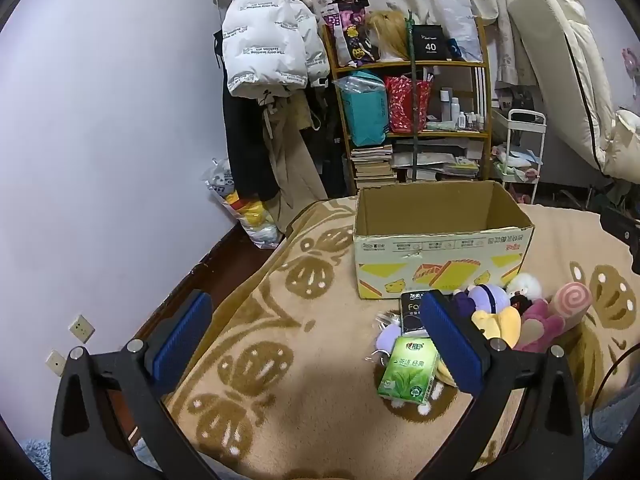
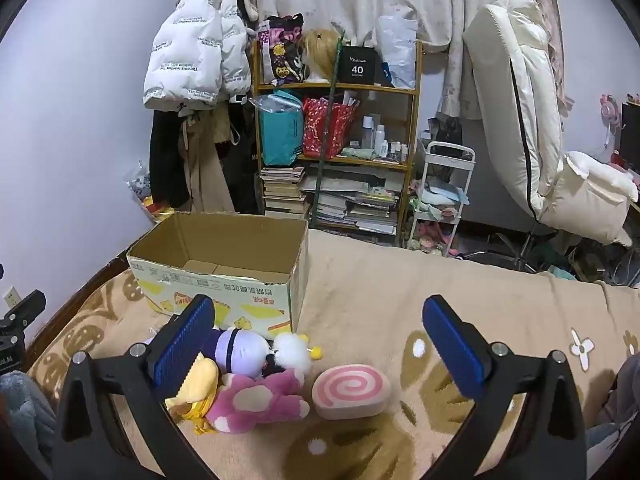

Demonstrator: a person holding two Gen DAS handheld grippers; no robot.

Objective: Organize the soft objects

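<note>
Both tongs spread wide and holding nothing: left tongs above the tan patterned blanket, right tongs over the toy heap. Nearest, a green tissue pack and a black pack. Just beyond, huddled plush: pink bear, yellow toy, purple-and-white doll, white fluffy toy, and a pink swirl cushion lying beside them. Behind, close by, an open cardboard box, yellow-printed. Farther off, a crowded shelf.
</note>
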